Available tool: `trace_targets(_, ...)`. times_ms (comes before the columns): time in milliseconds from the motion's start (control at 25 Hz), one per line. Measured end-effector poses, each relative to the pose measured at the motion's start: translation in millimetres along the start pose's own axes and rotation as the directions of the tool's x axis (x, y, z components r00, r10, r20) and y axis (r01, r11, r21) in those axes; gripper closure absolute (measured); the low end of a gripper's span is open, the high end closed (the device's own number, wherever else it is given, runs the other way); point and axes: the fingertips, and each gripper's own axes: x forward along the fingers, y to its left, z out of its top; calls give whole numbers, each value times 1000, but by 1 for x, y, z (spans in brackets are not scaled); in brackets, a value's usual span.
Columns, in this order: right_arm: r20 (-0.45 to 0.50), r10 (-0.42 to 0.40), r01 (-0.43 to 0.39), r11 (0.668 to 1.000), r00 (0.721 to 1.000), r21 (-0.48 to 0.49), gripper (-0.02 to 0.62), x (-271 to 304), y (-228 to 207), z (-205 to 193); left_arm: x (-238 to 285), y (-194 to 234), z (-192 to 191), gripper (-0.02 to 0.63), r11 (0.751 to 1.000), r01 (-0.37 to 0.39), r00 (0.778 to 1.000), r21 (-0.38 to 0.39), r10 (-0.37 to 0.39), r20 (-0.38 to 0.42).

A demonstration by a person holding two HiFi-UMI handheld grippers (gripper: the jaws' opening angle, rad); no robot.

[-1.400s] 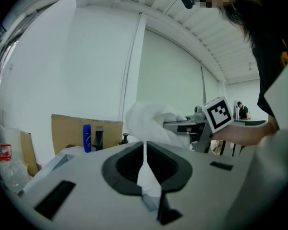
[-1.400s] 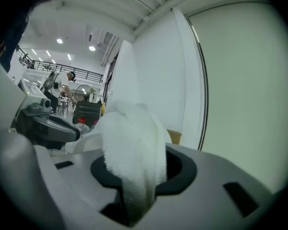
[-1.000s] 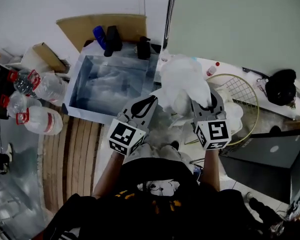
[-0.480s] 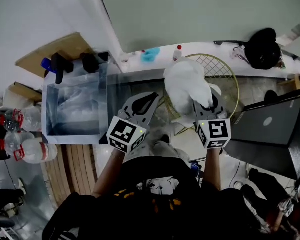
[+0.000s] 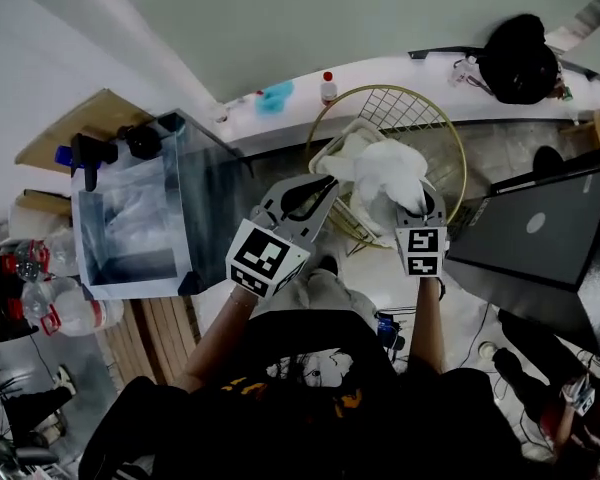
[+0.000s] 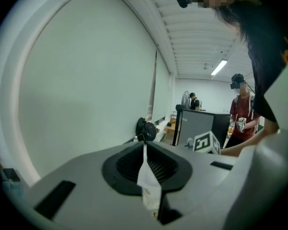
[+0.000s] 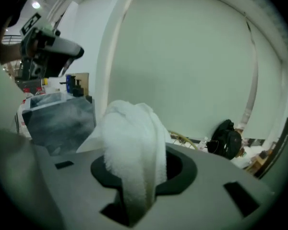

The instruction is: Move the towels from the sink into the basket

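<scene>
My right gripper is shut on a fluffy white towel that hangs over the round gold wire basket. In the right gripper view the towel bulges up from between the jaws, with the basket's rim behind it. My left gripper sits at the basket's near-left rim. Its jaws are shut on a thin white strip of cloth, which seems to be a towel's corner. More white cloth lies in the basket. The sink stands to the left, its contents blurred.
Black fittings stand at the sink's back edge. Plastic bottles lie on the floor at left. A dark box stands right of the basket, a black bag on the counter behind. A person stands far off.
Both grippers have swung right from beside the sink to the basket. The towel in the right gripper has come down over the basket's inside.
</scene>
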Motion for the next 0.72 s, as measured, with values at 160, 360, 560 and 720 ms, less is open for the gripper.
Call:
trace_targets(160,-145,39,-43,999,989,-24,471,40,9,-64,13,-8,-4,583,1000,25,999,2,-25,-34)
trace_targets(360,-323,130,-140,990,937,-8,466,82,37,-144,19,-13,-10,583,1000,21,998,7,-20,-58)
trace_targets(560,-469,234,-262,965,852,6,456,100,72,-205,15,-10,-18,583,1000,-5,996,-4,5,-84)
trace_targets(720,-498,237,-245,968,834,52,450,107,76,-217,7,-5,-28,584,1000,-24,994,-12,22,-111)
